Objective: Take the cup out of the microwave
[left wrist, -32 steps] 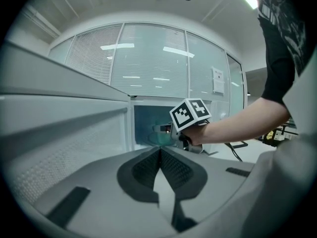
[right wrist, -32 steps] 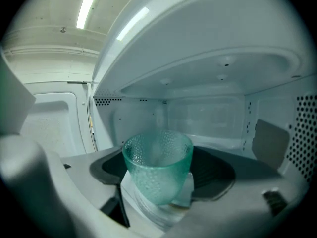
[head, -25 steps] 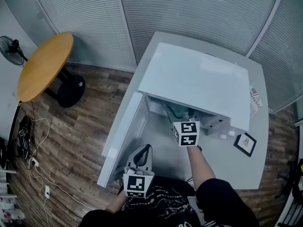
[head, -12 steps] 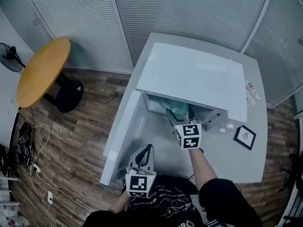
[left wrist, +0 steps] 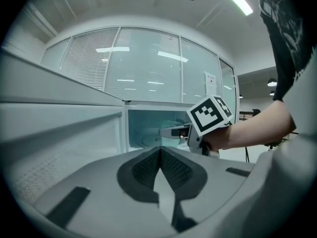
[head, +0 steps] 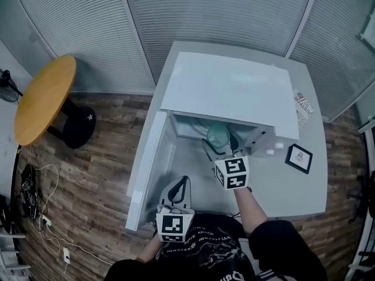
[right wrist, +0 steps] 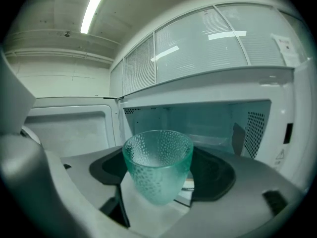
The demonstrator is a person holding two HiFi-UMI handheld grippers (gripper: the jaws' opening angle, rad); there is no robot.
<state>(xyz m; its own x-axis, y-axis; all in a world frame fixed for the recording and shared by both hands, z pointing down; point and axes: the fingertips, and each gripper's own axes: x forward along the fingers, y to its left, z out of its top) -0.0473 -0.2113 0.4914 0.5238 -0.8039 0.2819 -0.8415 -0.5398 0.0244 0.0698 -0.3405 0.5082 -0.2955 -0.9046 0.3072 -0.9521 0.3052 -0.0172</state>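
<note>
Head view: the right gripper [head: 221,148] holds a green glass cup [head: 218,134] at the mouth of the open microwave [head: 234,92].

Left gripper view: the left gripper [left wrist: 159,155] has its jaws pressed together, with nothing between them.

Right gripper view: the jaws pinch the upright cup, with the microwave's opening just beyond it.

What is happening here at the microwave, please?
A person is working at a white microwave with a gripper in each hand. Its door stands open. The right tongs are shut on a green dimpled glass cup, held upright at the oven's opening. The left tongs are shut and empty, held low near the person's body.
</note>
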